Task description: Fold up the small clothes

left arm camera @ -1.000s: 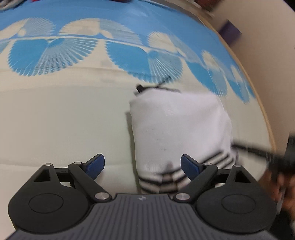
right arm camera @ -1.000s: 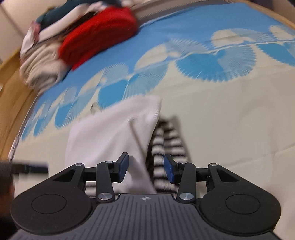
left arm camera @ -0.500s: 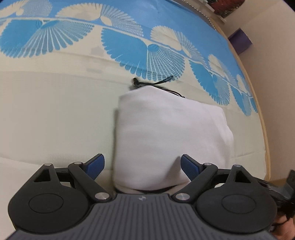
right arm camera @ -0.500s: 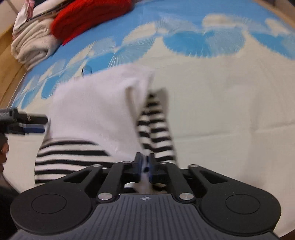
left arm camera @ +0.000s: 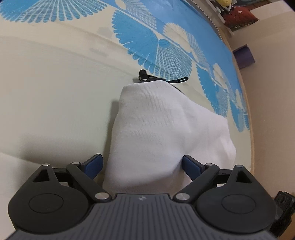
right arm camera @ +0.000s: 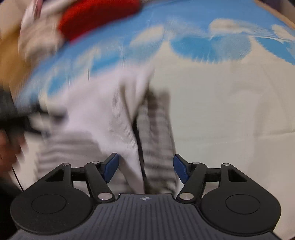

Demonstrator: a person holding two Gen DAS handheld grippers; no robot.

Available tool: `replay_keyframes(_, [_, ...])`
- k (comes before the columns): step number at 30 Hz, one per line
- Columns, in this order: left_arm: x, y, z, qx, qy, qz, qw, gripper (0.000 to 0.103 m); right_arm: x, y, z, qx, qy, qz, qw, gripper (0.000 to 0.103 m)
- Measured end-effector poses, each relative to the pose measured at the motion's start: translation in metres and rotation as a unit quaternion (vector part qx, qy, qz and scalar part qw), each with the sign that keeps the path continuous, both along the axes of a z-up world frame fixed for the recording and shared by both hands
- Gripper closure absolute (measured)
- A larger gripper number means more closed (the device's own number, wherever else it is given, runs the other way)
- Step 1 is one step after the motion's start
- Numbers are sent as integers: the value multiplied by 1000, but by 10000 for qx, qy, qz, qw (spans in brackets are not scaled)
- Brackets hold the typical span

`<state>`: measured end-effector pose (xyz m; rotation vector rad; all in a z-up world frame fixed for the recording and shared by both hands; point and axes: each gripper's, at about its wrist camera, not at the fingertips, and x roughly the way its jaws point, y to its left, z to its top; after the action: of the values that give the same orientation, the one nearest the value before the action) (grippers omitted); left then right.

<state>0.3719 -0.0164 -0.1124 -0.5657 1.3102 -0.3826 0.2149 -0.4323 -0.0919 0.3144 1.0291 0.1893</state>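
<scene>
A small white garment [left arm camera: 162, 129] with black-and-white striped cuffs lies folded on the cream and blue bedspread [left arm camera: 55, 92]. A black drawstring [left arm camera: 162, 79] pokes out at its far end. My left gripper [left arm camera: 142, 166] is open, its blue pads either side of the garment's near edge. In the blurred right wrist view the same garment [right arm camera: 103, 114] shows with a striped sleeve [right arm camera: 156, 133] beside it. My right gripper [right arm camera: 145, 168] is open, with the striped sleeve lying between its pads.
A pile of clothes with a red knit piece [right arm camera: 95, 16] lies at the far left of the bed. The wooden bed edge [left arm camera: 252, 140] runs along the right. A purple box [left arm camera: 243, 57] stands on the floor beyond it.
My right gripper was shut on the garment half a second ago and has opened. My left gripper has moved closer over the white garment, hiding its striped edge.
</scene>
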Motion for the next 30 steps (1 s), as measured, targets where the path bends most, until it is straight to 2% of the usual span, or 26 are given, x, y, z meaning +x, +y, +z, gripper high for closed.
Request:
replay_keyframes(3, [3, -2, -5, -101, -38, -13, 9999, 8, 9, -4, -8, 555, 121, -278, 9980, 31])
replay_keyframes(5, [4, -4, -10, -227, 17, 25, 9997, 8, 20, 1, -22, 453, 441, -275, 9976, 24])
replay_keyframes(7, [6, -7, -11, -225, -26, -8, 9997, 10, 32, 8, -31, 311, 576, -287, 9974, 18])
replay_keyframes(9, [8, -12, -8, -119, -207, -132, 9996, 26, 37, 10, -37, 392, 664, -356, 9964, 17])
replay_keyframes(10, [9, -15, -5, -40, -323, -231, 9992, 32, 39, 10, -39, 509, 693, -406, 9955, 22])
replay_keyframes(11, [9, -16, 0, -9, -413, -309, 9987, 45, 39, 11, -41, 609, 675, -410, 9950, 40])
replay_keyframes(12, [9, -17, 6, -14, -521, -374, 9979, 56, 39, 12, -40, 760, 641, -363, 9944, 53])
replay_keyframes(14, [10, -15, 21, 3, -806, -451, 9957, 61, 42, 20, -36, 844, 529, -284, 9946, 76])
replay_keyframes(17, [12, -5, 50, 214, -1454, -511, 9878, 62, 48, 28, -27, 895, 303, -243, 9952, 89])
replay_keyframes(20, [19, 18, 70, 226, -1830, -358, 9822, 61, 58, 37, -12, 1186, -131, -318, 9923, 91])
replay_keyframes(21, [21, 26, 74, 221, -1915, -326, 9807, 58, 63, 43, -7, 1208, -270, -288, 9919, 91])
replay_keyframes(22, [23, 33, 78, 260, -1960, -284, 9798, 55, 67, 50, -3, 1235, -384, -271, 9912, 91])
replay_keyframes(24, [27, 49, 80, 456, -1928, -45, 9802, 38, 74, 64, -1, 1293, -492, -287, 9900, 91])
replay_keyframes(27, [24, 66, 80, 965, -1977, 250, 9752, 39, 88, 83, -3, 1171, -502, -276, 9915, 92])
replay_keyframes(30, [16, 77, 83, 847, -1950, 190, 9770, 40, 101, 92, -12, 902, -245, -474, 9945, 93])
